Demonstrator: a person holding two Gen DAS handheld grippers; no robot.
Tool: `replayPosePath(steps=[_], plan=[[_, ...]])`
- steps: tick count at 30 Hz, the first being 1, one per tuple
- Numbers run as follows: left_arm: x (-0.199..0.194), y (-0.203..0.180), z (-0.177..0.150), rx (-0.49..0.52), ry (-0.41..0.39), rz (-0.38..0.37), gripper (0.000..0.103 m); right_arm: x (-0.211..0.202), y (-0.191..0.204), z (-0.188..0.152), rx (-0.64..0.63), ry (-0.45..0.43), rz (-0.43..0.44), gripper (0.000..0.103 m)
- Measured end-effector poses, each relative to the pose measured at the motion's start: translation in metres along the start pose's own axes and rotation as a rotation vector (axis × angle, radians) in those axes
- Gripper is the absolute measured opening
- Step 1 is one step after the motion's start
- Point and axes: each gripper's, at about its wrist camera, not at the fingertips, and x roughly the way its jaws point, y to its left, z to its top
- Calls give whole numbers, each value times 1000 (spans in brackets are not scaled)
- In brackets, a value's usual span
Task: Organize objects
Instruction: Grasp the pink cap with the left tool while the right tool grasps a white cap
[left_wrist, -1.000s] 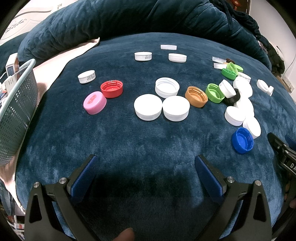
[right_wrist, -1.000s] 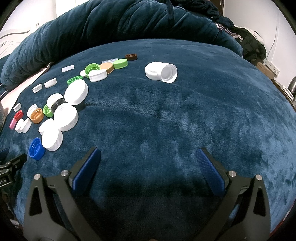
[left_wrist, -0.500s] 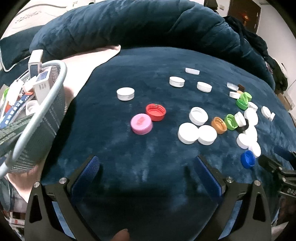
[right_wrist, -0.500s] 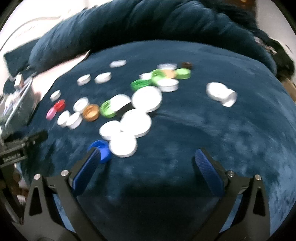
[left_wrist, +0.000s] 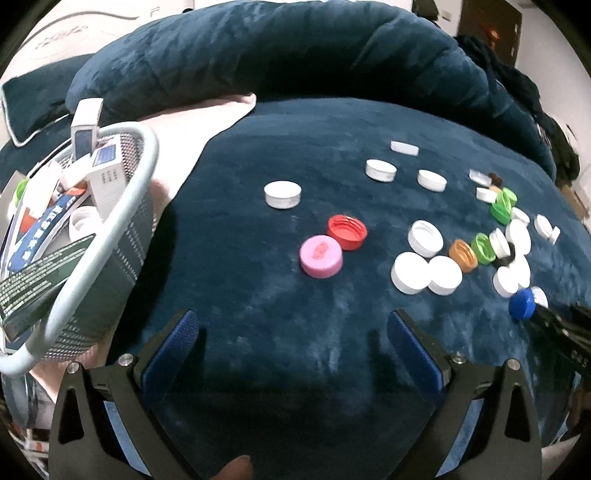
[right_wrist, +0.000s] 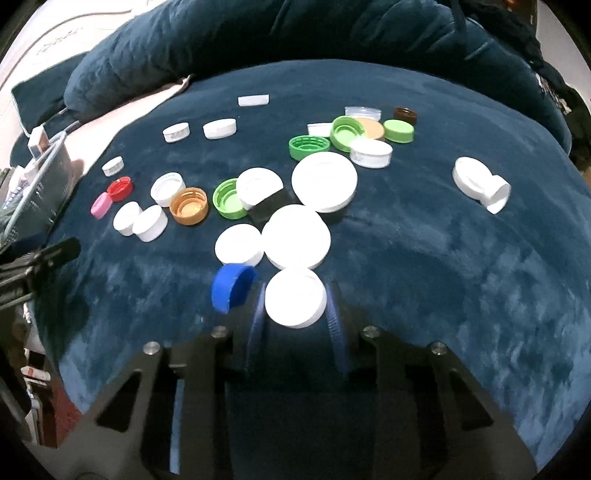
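Many bottle caps lie on a dark blue velvet cushion (right_wrist: 443, 258). My right gripper (right_wrist: 295, 302) is shut on a white cap (right_wrist: 295, 302) at the near end of the pile. A blue cap (right_wrist: 232, 286) leans tilted against its left finger. Larger white lids (right_wrist: 297, 236) lie just beyond. My left gripper (left_wrist: 291, 339) is open and empty above bare cushion, with a pink cap (left_wrist: 320, 256) and a red cap (left_wrist: 346, 232) ahead of it. The blue cap (left_wrist: 521, 303) shows at the right of the left wrist view.
A grey mesh basket (left_wrist: 110, 236) holding boxes and packets stands at the left. Green, orange, brown and white caps (right_wrist: 347, 133) are scattered farther back. A white pair of caps (right_wrist: 480, 184) lies apart at the right. A dark bolster (left_wrist: 295, 55) rims the far side.
My right gripper moved in toward the pile and closed on the white cap, tipping the blue cap. My left gripper pulled back and left, bringing the basket nearer.
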Motion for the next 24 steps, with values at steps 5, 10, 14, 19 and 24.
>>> replayPosePath(steps=[5,10,14,19,24], plan=[[5,2,6,-27,-6,-21,103,-17,-9,-8,28,-28,-4,33],[15,-1,21,-45,-18,-62,102,-26,-22,-10,70,-49,-25,34],[29,-5,37,-47,-11,-83,100,-20,-27,-9,99,-39,-19,34],[55,-13,42,-18,87,-95,31,-19,-29,-11,93,-35,-17,34],[43,-16,34,24,77,-93,31,-23,-36,-10,111,-51,-17,34]])
